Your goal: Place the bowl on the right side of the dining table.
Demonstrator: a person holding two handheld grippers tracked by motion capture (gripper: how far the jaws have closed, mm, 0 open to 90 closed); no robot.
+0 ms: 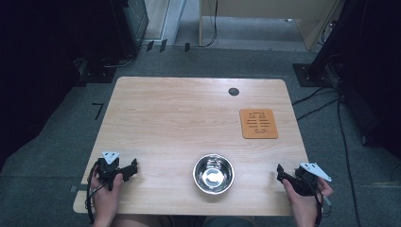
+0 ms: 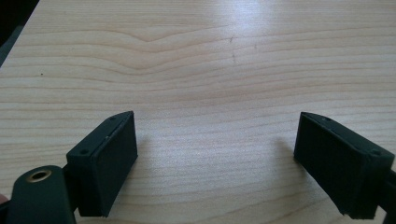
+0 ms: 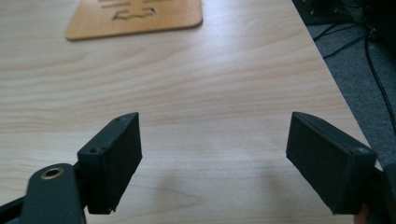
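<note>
1. The left tool (image 1: pixel 126 171) rests on the near left part of the table (image 1: pixel 179 118); in the left gripper view its jaws stand wide apart over bare wood with nothing between them.
2. The right tool (image 1: pixel 283 177) sits at the near right edge of the table, its jaws likewise spread wide and empty, as the right gripper view shows.
3. The metal bowl (image 1: pixel 213 173) stands upright and empty near the front edge, between the two tools and apart from both.
4. The orange mat (image 1: pixel 258 123) lies flat farther back on the right, well apart from the bowl.
5. Judging by this, the work has hardly begun: nothing is gripped or touched, and reaching for the bowl and handling it are still to do.
</note>
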